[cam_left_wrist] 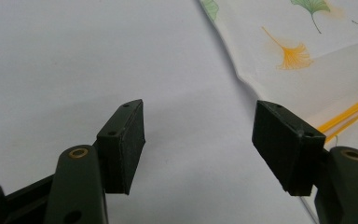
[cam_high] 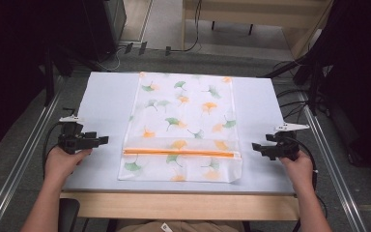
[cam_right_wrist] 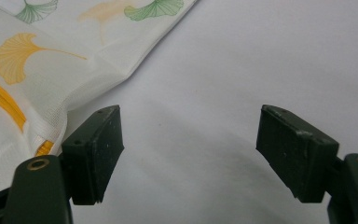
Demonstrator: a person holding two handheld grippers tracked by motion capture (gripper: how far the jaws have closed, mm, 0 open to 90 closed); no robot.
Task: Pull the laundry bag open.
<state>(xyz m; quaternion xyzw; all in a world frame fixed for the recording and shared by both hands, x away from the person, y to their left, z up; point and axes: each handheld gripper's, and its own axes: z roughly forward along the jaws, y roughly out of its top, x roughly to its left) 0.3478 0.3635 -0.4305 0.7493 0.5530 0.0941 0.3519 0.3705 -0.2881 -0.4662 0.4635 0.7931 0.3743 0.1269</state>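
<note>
- Left gripper (cam_high: pixel 104 139) sits low over the table, jaws spread wide with nothing between them; in the left gripper view (cam_left_wrist: pixel 198 149) there is bare white surface in the gap.
- Its right-hand pad (cam_left_wrist: pixel 284 144) hangs just beside the bag's edge, over or just short of it; I cannot tell whether it touches.
- Right gripper (cam_high: pixel 254 146) mirrors it on the other side, jaws also parted and empty; the right gripper view (cam_right_wrist: pixel 189 154) shows plain table between the pads.
- Its left-hand pad (cam_right_wrist: pixel 95 154) is right next to the bag's corner.
- Each gripper is held in a hand, left hand (cam_high: pixel 65 162) and right hand (cam_high: pixel 299 169), both near the table's front edge.
- Between them lies the mesh bag (cam_high: pixel 183 116), white with green and orange ginkgo leaves, flat in the middle of the white table (cam_high: pixel 106 96).
- An orange zipper (cam_high: pixel 178 152) runs across the bag near its front end, level with both grippers.
</note>
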